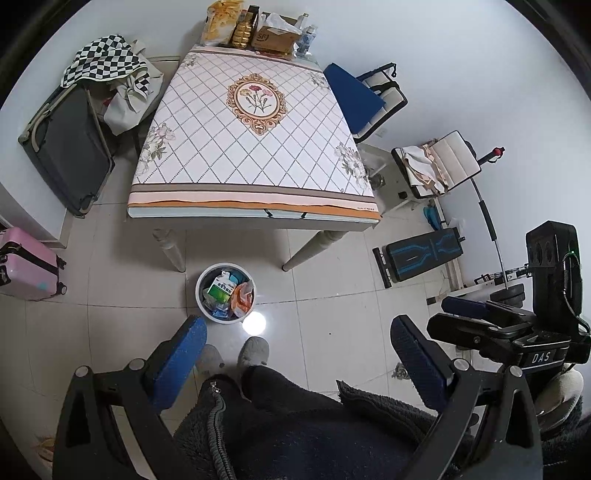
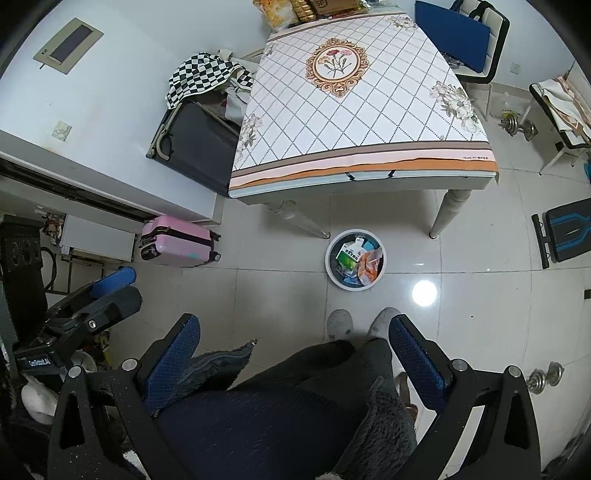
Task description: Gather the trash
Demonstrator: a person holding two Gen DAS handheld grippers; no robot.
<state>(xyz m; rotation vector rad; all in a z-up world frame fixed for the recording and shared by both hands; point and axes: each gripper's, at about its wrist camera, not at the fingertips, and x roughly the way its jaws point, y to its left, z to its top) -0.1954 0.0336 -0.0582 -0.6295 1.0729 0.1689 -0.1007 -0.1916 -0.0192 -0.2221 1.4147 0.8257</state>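
You are seeing "DAS" showing in white letters on the right hand-held gripper point(image 1: 466, 308). On the table point(image 1: 255, 192), a cardboard box point(image 1: 275, 37) is showing "SF"; other print is reading too small.

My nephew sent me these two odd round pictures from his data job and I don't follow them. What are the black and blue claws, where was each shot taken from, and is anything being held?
No robot here: a standing person holds a hand-operated tool in each hand, each carrying a wide-angle camera that looks along its two blue-padded fingers. One picture comes from the left tool, the other from the right tool. Both are open and hold nothing. Below are the person's slippers and a round bin on the tiled floor, already holding wrappers and a small carton. Beyond it stands a table with a flowered cloth, and boxes and bags along its far edge.
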